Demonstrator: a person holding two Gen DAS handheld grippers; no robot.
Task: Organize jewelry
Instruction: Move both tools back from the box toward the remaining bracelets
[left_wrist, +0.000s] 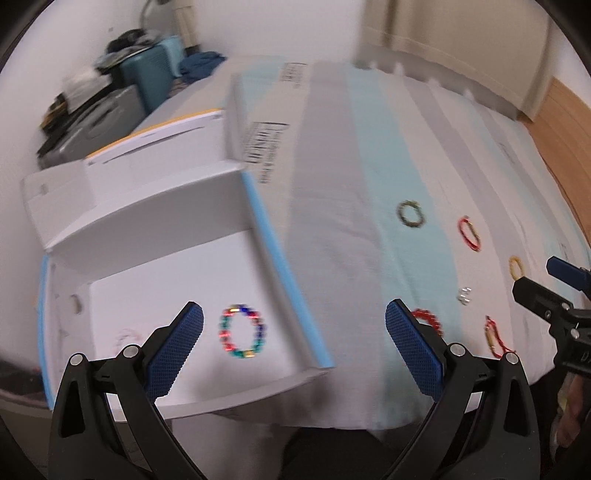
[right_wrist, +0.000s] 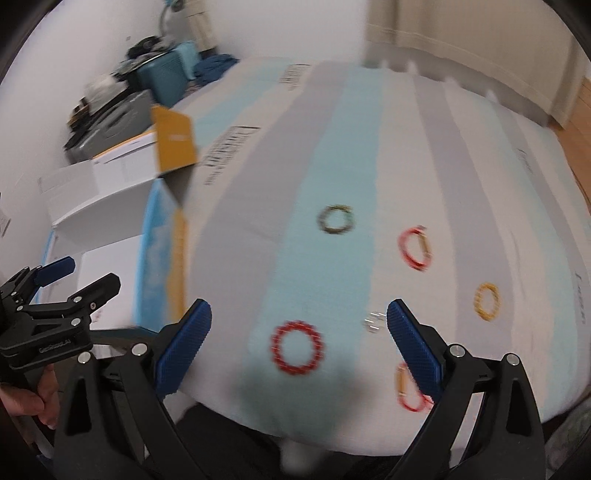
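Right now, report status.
Left gripper open, right gripper open, both empty. Multicolour bracelet in white box; red bead bracelet on bedspread. Nothing blocking.

You've got a white wall (left_wrist: 258, 26), cream curtain (right_wrist: 461, 44), wood floor (left_wrist: 565, 122), teal suitcase (right_wrist: 162, 79) in far-left corner.

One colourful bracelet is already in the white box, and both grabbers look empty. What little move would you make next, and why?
Probably lower the right gripper onto the red beaded bracelet. Its jaws are open and empty, and that bracelet lies on the striped cloth almost directly between them, nearer than the other loose pieces. The left gripper hangs open over the white box, where the multicoloured bracelet lies.
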